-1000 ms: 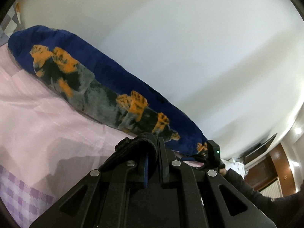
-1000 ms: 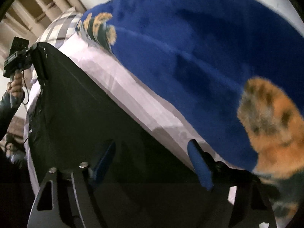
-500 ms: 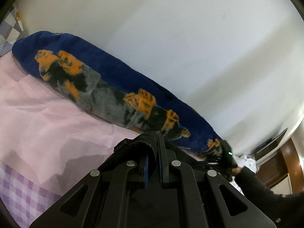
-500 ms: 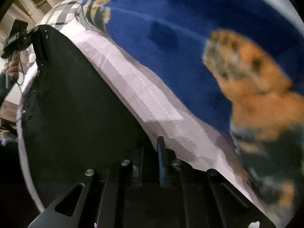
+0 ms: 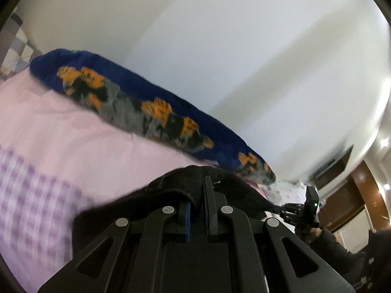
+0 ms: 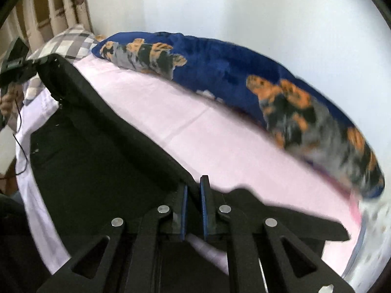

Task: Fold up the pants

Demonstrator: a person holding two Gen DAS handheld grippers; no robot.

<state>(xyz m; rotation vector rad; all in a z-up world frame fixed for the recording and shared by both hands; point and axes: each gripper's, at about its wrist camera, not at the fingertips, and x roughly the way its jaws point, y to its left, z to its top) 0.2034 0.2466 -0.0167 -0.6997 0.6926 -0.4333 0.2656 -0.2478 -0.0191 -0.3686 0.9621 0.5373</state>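
The black pants (image 6: 97, 151) are held up off the pink bed sheet (image 6: 195, 131), stretched between my two grippers. My left gripper (image 5: 196, 195) is shut on one bunched end of the pants (image 5: 183, 183). My right gripper (image 6: 193, 190) is shut on the other end of the same edge. In the right wrist view the left gripper (image 6: 17, 66) shows at the far left, holding the pants' far corner. In the left wrist view the right gripper (image 5: 293, 211) shows at the right, with the fabric pulled taut to it.
A blue plush blanket with orange and grey animal print (image 5: 151, 107) lies rolled along the white wall; it also shows in the right wrist view (image 6: 244, 73). A checked pillow (image 6: 70, 44) sits by the headboard. A radiator (image 5: 354, 229) and wooden furniture stand at the far right.
The right gripper went from open to shut on the pants' edge. Both grippers then lifted, raising the pants off the sheet; more of the bed and the wall now shows.
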